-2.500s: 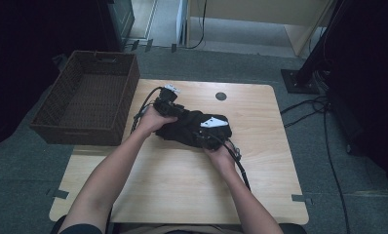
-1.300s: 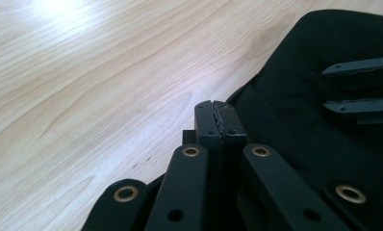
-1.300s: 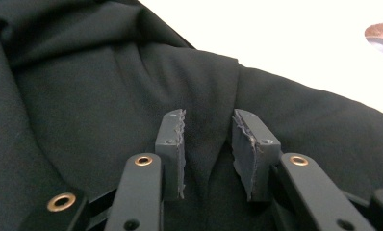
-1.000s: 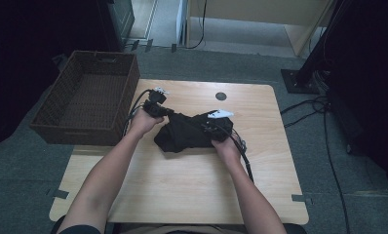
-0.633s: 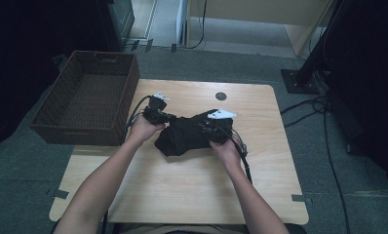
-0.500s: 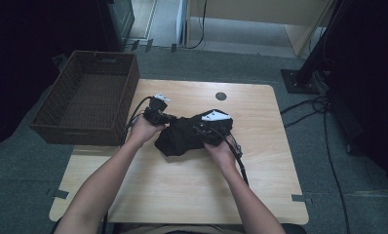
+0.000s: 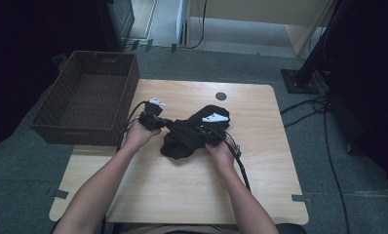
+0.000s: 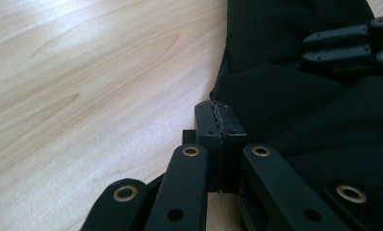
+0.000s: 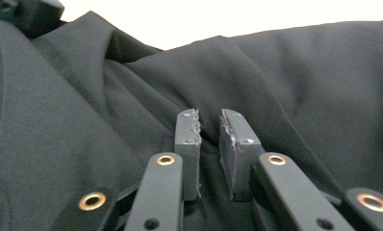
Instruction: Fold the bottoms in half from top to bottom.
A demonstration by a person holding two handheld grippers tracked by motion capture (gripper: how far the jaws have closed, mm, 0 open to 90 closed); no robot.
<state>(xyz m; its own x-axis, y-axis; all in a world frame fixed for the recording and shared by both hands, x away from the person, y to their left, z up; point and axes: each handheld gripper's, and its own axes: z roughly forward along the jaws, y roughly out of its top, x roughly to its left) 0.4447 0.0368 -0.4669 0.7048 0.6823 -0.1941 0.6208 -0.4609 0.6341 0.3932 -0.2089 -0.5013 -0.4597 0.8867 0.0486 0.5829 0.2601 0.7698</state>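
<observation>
A crumpled black cloth [image 7: 184, 139] lies at the middle of the wooden table [image 7: 182, 190]. My left gripper [image 7: 159, 122] is at the cloth's left corner. In the left gripper view its jaws [image 8: 219, 113] are pressed together on the edge of the cloth [image 8: 295, 110], low over the wood. My right gripper [image 7: 207, 132] rests on the cloth's right part. In the right gripper view its jaws [image 9: 210, 127] stand a narrow gap apart with a raised fold of the cloth [image 9: 300, 82] pinched between them. The other gripper [image 8: 348, 43] lies on the cloth farther off.
A brown wicker basket [image 7: 87, 92] stands off the table's left far corner. A round cable hole [image 7: 221, 96] sits near the far edge. Cables [image 7: 238, 161] trail from the right gripper toward the person. Bare wood spreads in front of the cloth.
The right gripper has come down from the cloth's far right edge onto its middle right. The left gripper has shifted slightly left with the corner, stretching the cloth a little.
</observation>
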